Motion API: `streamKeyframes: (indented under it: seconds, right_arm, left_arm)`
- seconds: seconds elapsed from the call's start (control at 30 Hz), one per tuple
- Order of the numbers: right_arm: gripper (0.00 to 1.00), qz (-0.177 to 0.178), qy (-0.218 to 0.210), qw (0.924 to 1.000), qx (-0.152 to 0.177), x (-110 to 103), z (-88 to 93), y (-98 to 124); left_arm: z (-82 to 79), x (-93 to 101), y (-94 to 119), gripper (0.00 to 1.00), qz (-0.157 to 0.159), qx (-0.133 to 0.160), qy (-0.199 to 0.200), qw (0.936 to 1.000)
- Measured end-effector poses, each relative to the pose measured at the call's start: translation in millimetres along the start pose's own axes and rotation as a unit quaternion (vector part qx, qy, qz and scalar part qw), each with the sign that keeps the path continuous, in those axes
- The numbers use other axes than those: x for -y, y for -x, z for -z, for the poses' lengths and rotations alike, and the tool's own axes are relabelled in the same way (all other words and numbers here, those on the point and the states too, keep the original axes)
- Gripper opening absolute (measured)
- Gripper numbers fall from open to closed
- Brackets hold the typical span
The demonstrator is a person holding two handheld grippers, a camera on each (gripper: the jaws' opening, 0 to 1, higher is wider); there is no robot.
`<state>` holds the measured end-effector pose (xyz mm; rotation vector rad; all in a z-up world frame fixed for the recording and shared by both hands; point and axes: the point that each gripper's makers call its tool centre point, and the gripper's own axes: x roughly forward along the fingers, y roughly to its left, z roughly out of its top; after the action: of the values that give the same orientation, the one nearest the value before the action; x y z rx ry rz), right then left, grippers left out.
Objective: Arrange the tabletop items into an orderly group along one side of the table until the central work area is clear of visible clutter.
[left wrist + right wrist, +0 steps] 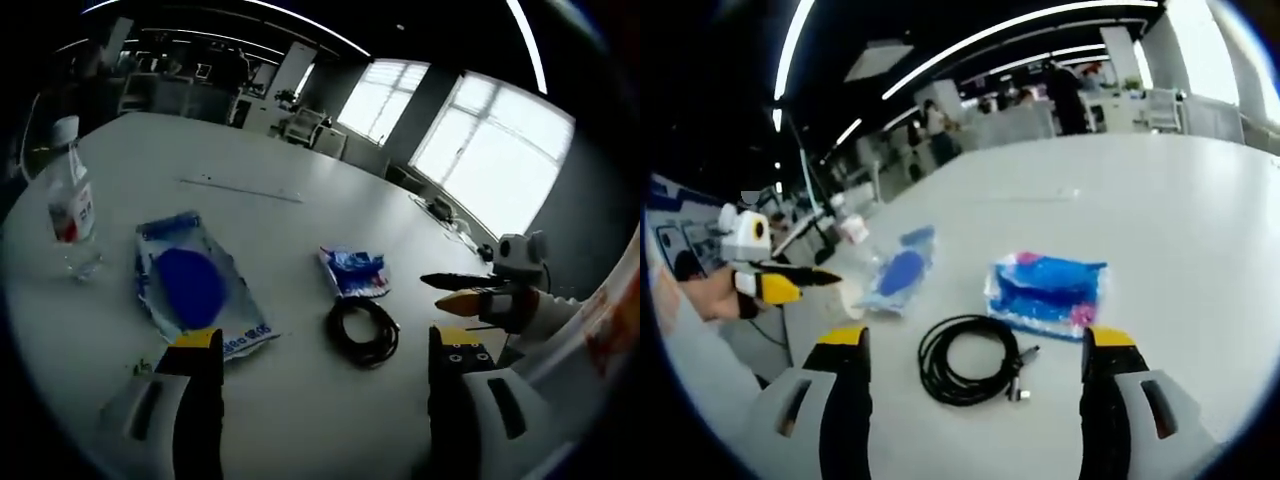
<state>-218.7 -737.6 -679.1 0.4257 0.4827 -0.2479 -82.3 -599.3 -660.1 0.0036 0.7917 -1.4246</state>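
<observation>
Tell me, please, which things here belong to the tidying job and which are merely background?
To tidy:
water bottle
large blue-and-white packet
small blue packet
coiled black cable

Background:
white table itself
desks and chairs beyond it
windows

Left gripper and right gripper are both open, holding nothing.

Wide bare desk (1200, 250) lies open beyond the clutter. Ahead of the right jaws, the cable (965, 360) and blue packet (1048, 290) block; the left jaws face the pouch (192, 287), bottle (72, 205) farther left.
</observation>
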Motion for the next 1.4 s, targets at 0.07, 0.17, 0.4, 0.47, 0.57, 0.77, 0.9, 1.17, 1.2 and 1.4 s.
streamKeyframes:
  seconds: [0.07, 0.17, 0.4, 0.47, 0.57, 0.77, 0.9, 1.17, 1.2, 1.4]
  right_arm:
    - [0.85, 0.0, -0.001, 1.0, -0.001, 0.4, 1.3, -0.2]
    - [0.85, -0.003, -0.002, 1.0, -0.002, -1.0, 2.2, -0.9]
    - [0.83, -0.006, -0.004, 1.0, -0.005, -3.1, 2.5, -2.0]
    - [0.82, -0.006, -0.006, 1.0, -0.005, -2.7, 2.8, -1.8]
    - [0.82, -0.005, -0.01, 0.9999, -0.006, -2.0, 3.8, -1.2]
    - [0.81, -0.003, -0.015, 0.9999, -0.006, -1.1, 5.3, 0.2]
    - [0.8, -0.003, -0.022, 0.9997, -0.01, -1.5, 7.7, 0.3]
    - [0.79, -0.004, -0.025, 0.9996, -0.016, -4.6, 10.8, -0.8]
    - [0.79, -0.004, -0.025, 0.9995, -0.016, -4.9, 11.2, -1.0]
    - [0.75, -0.004, -0.032, 0.9992, -0.026, -5.0, 16.6, -2.3]
  left_arm:
    - [-1.1, -8.1, 4.9, 0.86, -0.011, 0.003, 0.002, 0.9999]
    - [-3.7, -17.0, 11.4, 0.86, -0.024, 0.011, 0.006, 0.9996]
    - [-2.2, -38.4, 23.5, 0.85, -0.06, 0.009, -0.002, 0.9981]
    - [-3.0, -43.5, 26.3, 0.85, -0.066, 0.01, -0.001, 0.9978]
    - [-4.1, -50.8, 30.6, 0.85, -0.076, 0.01, -0.003, 0.9971]
    - [-0.2, -61.7, 36.4, 0.84, -0.096, -0.011, -0.03, 0.9948]
    - [6.2, -68.5, 37.5, 0.83, -0.102, -0.051, -0.073, 0.9908]
    - [9.0, -69.0, 30.7, 0.76, -0.095, -0.098, -0.135, 0.9813]
    - [12.2, -69.8, 30.0, 0.76, -0.095, -0.115, -0.153, 0.9768]
    - [24.4, -75.7, 23.2, 0.72, -0.091, -0.162, -0.182, 0.9656]
